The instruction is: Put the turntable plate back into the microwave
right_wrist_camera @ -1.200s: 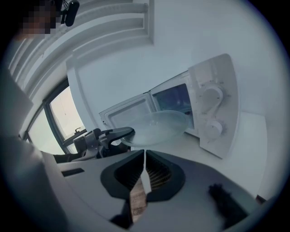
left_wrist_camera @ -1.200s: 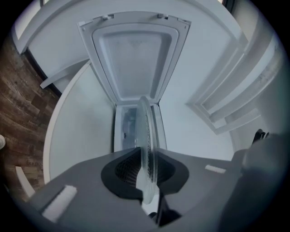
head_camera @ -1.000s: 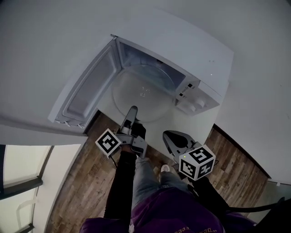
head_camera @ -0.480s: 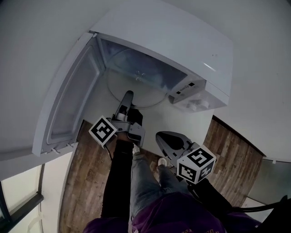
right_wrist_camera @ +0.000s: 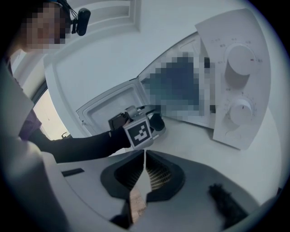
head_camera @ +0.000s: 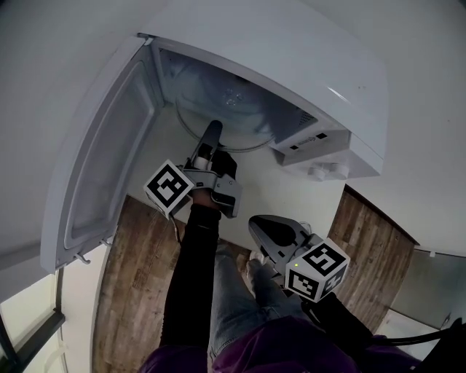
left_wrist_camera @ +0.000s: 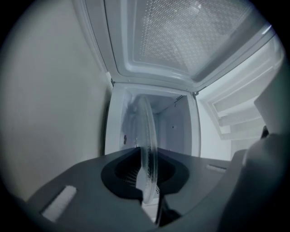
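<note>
At the mouth of the open microwave (head_camera: 291, 58), the turntable plate (head_camera: 244, 125) sits partly inside the cavity, its near rim clamped by the left hand-held gripper (head_camera: 212, 132) — seating and letting go seemingly remain — while the right hand-held gripper (head_camera: 259, 227) hangs back, closed and empty.

**White counter, plank floor, daylight at one corner**

A plain white wall (head_camera: 51, 65) fills the top and left of the head view. Against it stands a white counter (head_camera: 291, 200), its front edge cutting slantwise across a floor (head_camera: 138, 291) of brown wooden planks streaked paler in places. In the lower left corner a window (head_camera: 25, 320) with a dark frame lets in pale daylight. At the lower right a flat grey surface (head_camera: 429, 291) lies beyond the planks. The right gripper view shows white panelled moulding (right_wrist_camera: 113, 13) at its top.
</note>
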`<state>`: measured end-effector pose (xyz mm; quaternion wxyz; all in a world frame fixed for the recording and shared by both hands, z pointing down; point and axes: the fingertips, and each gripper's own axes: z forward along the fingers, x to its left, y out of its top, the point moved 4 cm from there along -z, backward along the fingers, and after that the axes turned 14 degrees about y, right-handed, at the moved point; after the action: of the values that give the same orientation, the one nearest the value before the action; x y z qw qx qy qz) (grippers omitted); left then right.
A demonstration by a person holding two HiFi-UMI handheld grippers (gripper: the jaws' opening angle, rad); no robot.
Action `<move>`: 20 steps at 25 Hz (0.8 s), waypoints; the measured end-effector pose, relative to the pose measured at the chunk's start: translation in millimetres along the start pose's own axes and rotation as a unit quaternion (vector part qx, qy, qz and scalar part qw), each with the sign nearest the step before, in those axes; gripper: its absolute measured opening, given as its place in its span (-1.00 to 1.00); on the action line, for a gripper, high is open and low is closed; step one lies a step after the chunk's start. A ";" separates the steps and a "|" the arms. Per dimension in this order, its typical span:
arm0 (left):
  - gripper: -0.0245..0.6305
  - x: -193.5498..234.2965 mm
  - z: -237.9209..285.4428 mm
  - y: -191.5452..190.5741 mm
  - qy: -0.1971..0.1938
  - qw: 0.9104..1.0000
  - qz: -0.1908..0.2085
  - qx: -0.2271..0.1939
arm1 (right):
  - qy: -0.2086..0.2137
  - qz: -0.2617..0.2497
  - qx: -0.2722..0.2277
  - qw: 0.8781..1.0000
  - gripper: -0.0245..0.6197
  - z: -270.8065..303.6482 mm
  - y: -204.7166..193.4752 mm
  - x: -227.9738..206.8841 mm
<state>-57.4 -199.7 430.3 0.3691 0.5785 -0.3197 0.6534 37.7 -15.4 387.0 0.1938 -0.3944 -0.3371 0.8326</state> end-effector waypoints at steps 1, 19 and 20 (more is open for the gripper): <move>-0.81 -0.1 4.1 0.6 0.001 1.000 -0.002 -0.001 | -0.001 0.003 0.000 1.000 -0.86 0.9 -0.8 -1.1; -0.79 -2.1 45.5 -0.4 0.014 1.000 -0.013 0.022 | -0.016 0.014 0.013 1.000 -0.86 9.8 -9.1 -7.0; -0.79 -1.8 46.5 0.2 0.016 1.000 -0.014 0.022 | -0.017 0.016 0.014 1.000 -0.86 9.5 -10.0 -7.5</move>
<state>-33.3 -239.3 434.4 0.3705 0.5799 -0.2917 0.6643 35.3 -16.7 402.5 0.1803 -0.3830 -0.3226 0.8466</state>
